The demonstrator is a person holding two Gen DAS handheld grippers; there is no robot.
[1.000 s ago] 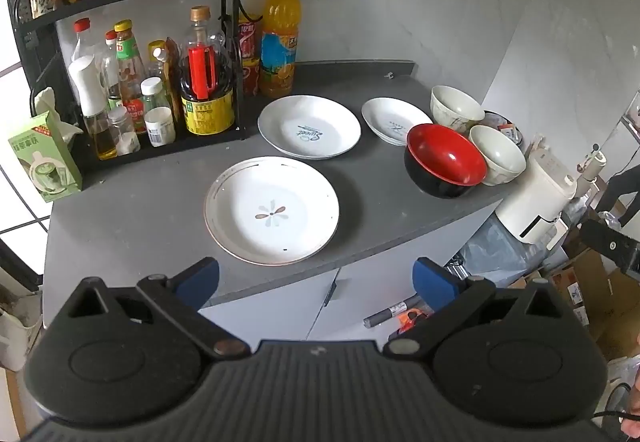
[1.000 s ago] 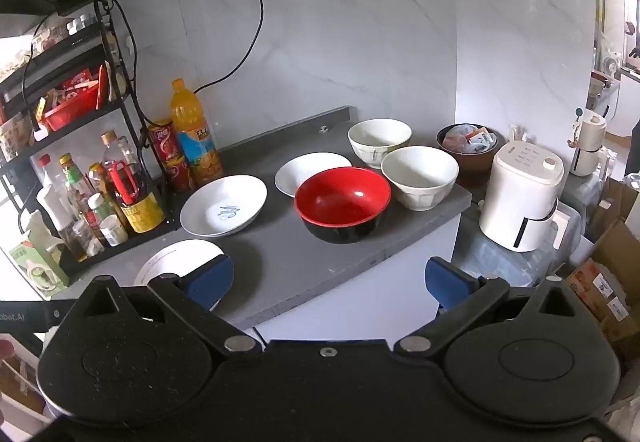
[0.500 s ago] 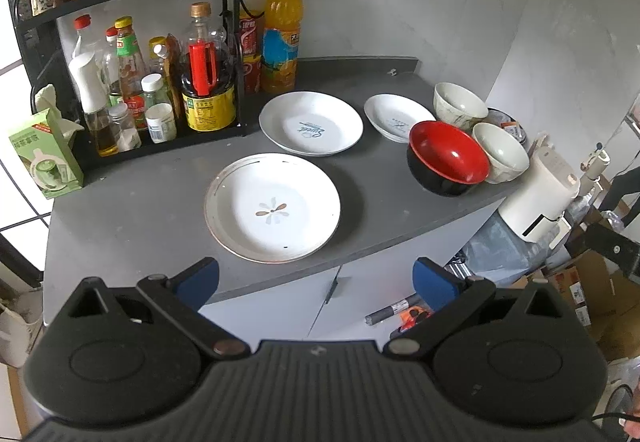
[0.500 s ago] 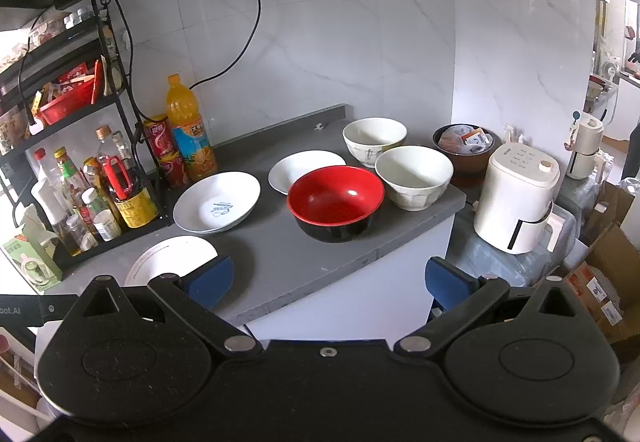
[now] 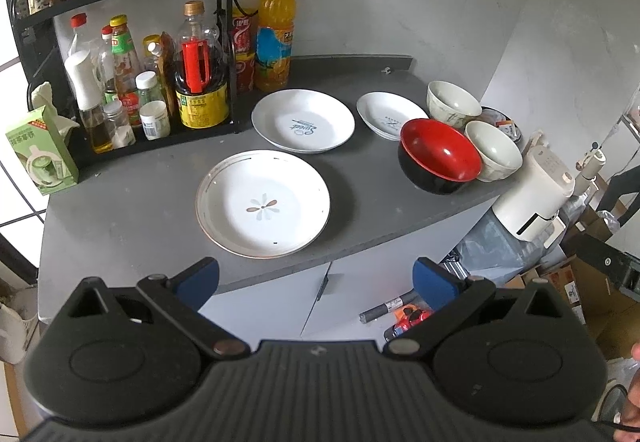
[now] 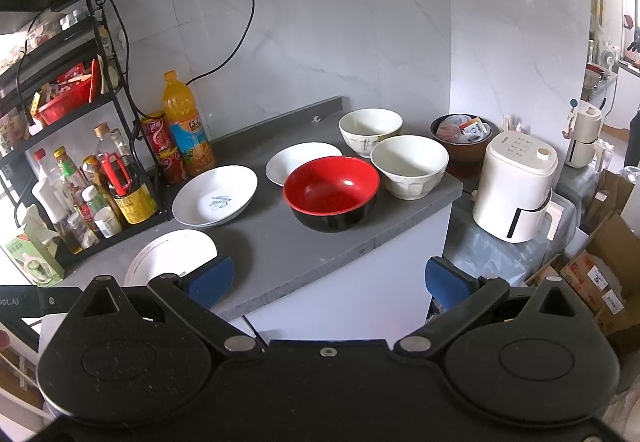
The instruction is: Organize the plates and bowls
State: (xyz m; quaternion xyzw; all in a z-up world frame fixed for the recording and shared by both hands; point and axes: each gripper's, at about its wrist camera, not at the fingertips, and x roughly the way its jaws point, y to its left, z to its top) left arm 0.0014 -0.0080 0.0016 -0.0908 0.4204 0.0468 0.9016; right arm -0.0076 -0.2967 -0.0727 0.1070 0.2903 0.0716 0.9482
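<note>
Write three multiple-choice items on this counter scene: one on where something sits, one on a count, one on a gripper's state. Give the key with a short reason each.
1. Where does the red bowl sit?
A. On the wire rack
B. On the grey counter, in front of the smallest white plate
C. On the white appliance

2. How many white plates lie on the counter?
A. One
B. Three
C. Five

3. How does the right gripper stand?
A. Open, holding nothing
B. Shut on a plate
C. Shut on the red bowl

Key: B, its black base rests on the counter, partly covering that plate. B, the flower plate, the plate with blue script and the smallest plate. A, its blue pads stand wide apart, nothing between them.
</note>
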